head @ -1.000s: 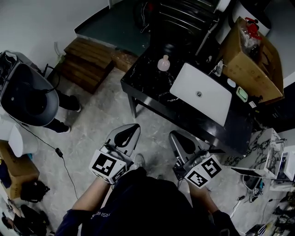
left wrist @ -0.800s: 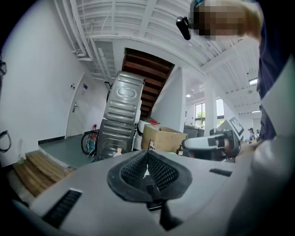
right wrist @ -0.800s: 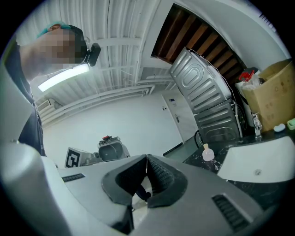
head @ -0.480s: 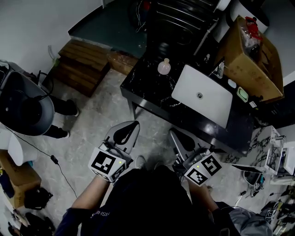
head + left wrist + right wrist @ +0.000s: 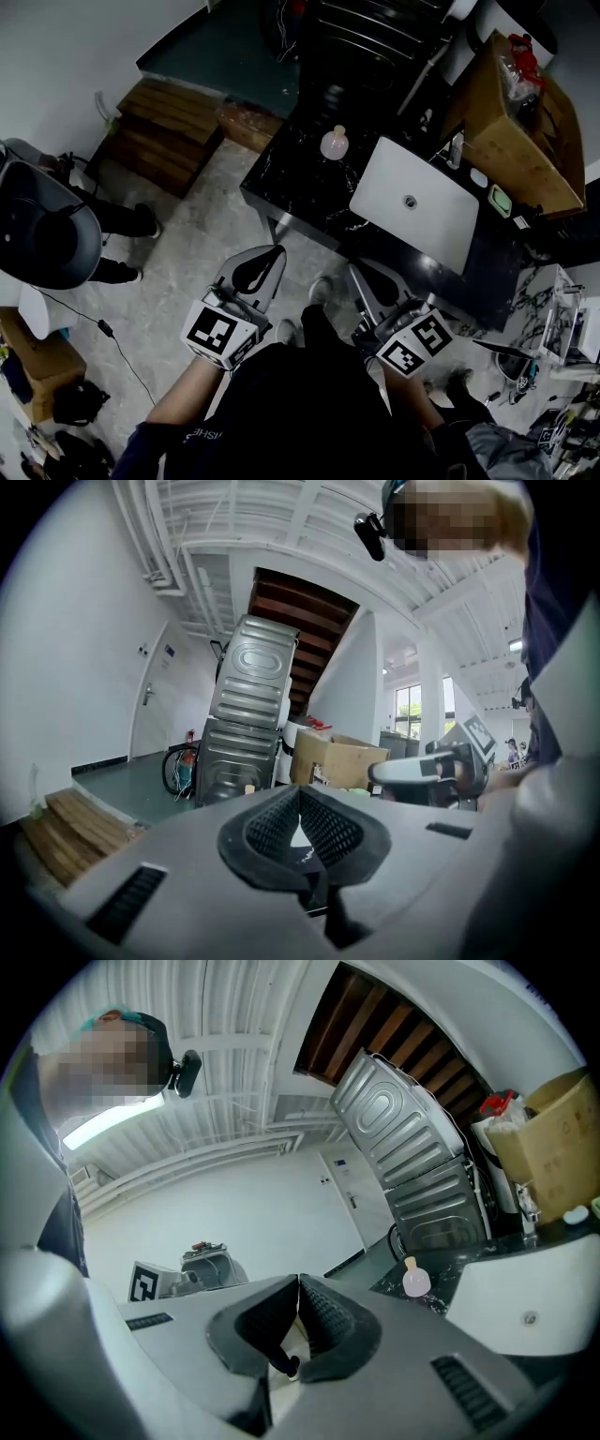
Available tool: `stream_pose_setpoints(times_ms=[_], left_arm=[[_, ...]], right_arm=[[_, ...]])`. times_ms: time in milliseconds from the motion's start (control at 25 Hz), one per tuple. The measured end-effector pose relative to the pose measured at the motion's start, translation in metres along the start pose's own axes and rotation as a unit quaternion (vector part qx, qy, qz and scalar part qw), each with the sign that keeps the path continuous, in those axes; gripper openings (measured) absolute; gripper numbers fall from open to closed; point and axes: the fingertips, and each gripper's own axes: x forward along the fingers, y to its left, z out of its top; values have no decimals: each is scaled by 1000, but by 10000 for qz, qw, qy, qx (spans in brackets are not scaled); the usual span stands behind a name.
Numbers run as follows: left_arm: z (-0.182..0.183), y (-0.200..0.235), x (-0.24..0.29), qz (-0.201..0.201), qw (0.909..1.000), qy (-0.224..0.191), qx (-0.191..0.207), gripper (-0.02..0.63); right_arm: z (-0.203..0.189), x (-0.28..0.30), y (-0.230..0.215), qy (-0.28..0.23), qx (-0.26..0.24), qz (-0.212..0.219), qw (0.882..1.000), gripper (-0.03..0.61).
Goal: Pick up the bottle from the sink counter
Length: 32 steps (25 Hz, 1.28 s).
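Observation:
A small round pink bottle [image 5: 334,143] with a pale cap stands upright on the black marble counter [image 5: 298,178], left of the white sink [image 5: 412,204]. It also shows far off in the right gripper view as the bottle [image 5: 415,1281]. My left gripper [image 5: 269,255] is held low over the floor, well short of the counter, its jaws shut with nothing between them. My right gripper [image 5: 362,276] hangs beside it near the counter's front edge, jaws shut and empty too. In their own views the left gripper [image 5: 299,791] and right gripper [image 5: 298,1283] tips meet.
A big open cardboard box [image 5: 520,122] stands behind the sink, with a green soap dish [image 5: 498,201] beside it. Wooden pallets [image 5: 169,127] lie on the floor at left, next to a dark round appliance [image 5: 42,225]. A metal cabinet [image 5: 242,714] rises behind the counter.
The view has shifted a little toward the counter; both grippers stay shut and keep their places low in front of the person. The bottle has not moved.

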Motion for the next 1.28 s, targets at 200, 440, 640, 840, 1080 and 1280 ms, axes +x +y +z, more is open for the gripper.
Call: stream_pose_setpoints(times_ms=[200,440,640,840,1080,1280], left_arm=[[2,17,33,115,9999,69,-44,8],[11,35,83,198,9998,83,-64,8],[16,45,126,260,9996,117,-57,8],[23,52,168,329,9994,110,-42,8],[22,58,205,430,9986,298,42,8],[15,69,229,505,9982,328,63,8]], right_arm=[[10,21,-31,45,42,113,9999,26],[27,40,-81,106,112,141,9998,26],[38,53,-121,167,205,203,9994,26],[46,63,-160,231,302,248,9990,26],[51,69,-199,267,417,262,9984,26],[54,74,-220,307,504,261,9979,26]])
